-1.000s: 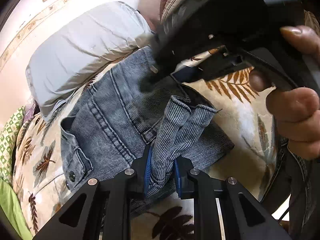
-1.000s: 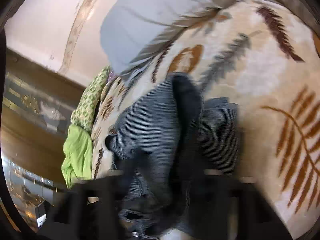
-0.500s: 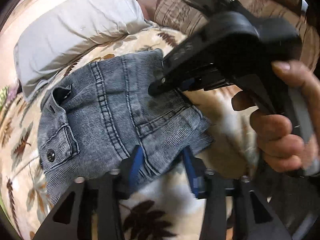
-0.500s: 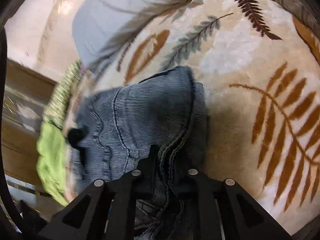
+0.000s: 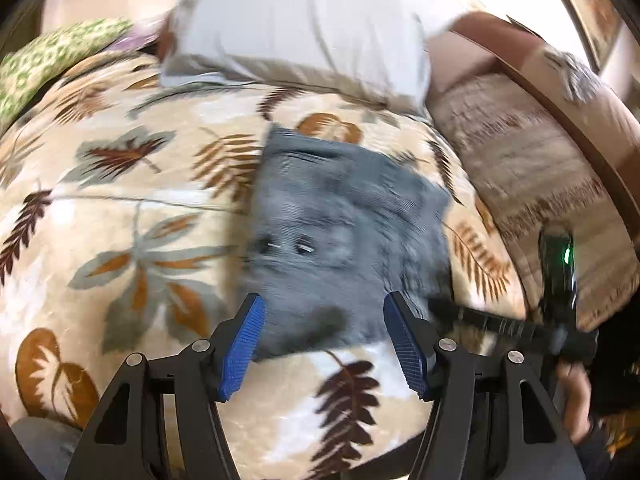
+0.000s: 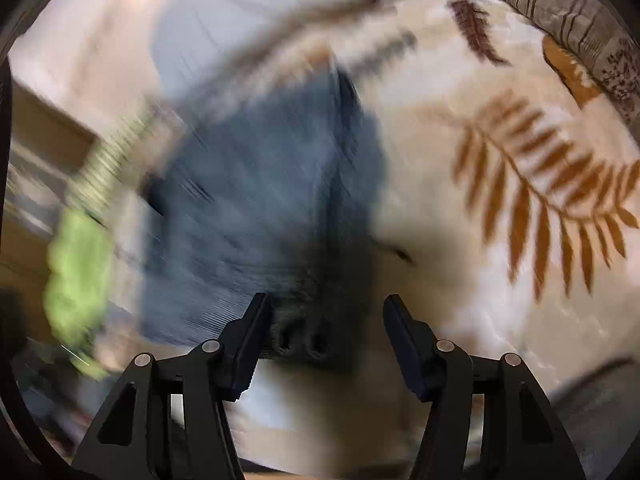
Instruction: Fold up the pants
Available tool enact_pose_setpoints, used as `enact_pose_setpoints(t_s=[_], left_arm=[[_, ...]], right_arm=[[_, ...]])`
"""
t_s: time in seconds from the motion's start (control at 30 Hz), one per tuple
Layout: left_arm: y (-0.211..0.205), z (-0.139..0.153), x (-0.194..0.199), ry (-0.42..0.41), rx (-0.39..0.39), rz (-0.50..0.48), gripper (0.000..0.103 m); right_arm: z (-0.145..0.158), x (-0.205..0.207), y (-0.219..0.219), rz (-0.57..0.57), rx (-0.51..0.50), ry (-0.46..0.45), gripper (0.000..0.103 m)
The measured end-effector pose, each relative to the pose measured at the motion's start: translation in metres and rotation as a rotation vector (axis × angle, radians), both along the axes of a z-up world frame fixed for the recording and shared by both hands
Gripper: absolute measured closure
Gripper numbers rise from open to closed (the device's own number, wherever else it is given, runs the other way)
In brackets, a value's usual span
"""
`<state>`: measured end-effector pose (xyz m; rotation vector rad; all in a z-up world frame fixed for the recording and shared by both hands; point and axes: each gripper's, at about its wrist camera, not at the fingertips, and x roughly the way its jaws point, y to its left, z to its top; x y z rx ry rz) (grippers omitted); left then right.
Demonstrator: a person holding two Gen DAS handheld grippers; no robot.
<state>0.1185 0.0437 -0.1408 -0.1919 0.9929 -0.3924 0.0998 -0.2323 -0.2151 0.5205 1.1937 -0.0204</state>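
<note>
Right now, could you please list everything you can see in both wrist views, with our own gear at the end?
jeans: one, grey-blue denim, folded into a compact bundle, lying on the blanket, held by neither gripper
blanket: one, cream with brown and grey leaf print, spread under the jeans
pillow: one, pale grey-white, at the far edge of the blanket
patterned cloth: one, green and white, far left, blurred
bright green cloth: one, at the left edge, blurred
brown cushion: one, brown-beige pattern, far right
left gripper: blue pads, jaws just opened, nothing between them
right gripper: black, jaws just opened, just short of the jeans' near edge
hand: one, holding the right gripper's handle
</note>
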Motion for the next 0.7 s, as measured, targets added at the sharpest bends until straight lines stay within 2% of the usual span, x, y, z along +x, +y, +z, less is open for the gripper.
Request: enact_pose_setpoints(t_s=[0.13,0.3,0.37,0.5,0.7], left_arm=[[0.004,0.003,0.005,0.017,0.01,0.024,0.041],[-0.009,0.007,0.028,0.044,0.004,-0.009,0.041],[-0.008,0.0,0.049,0.088,-0.032,0.009,0.041],[0.009,-0.025,0.094,0.222,-0.166,0.083,0.04],[0.019,-0.065,0.134,0.273,-0.237,0.079,0.041]], right_arm=[[0.018,-0.006,0.003,-0.004,-0.043,-0.047,0.044],[0.041,-0.002,-0.009,-0.02,0.059,-0.128,0.042],[0.042,0.009,-0.016,-0.021,0.11,-0.142,0.042],[0.034,0.035,-0.031,-0.039,0.139,-0.125,0.038],[0.006,0.067,-0.038,-0.007,0.176,-0.113,0.038]])
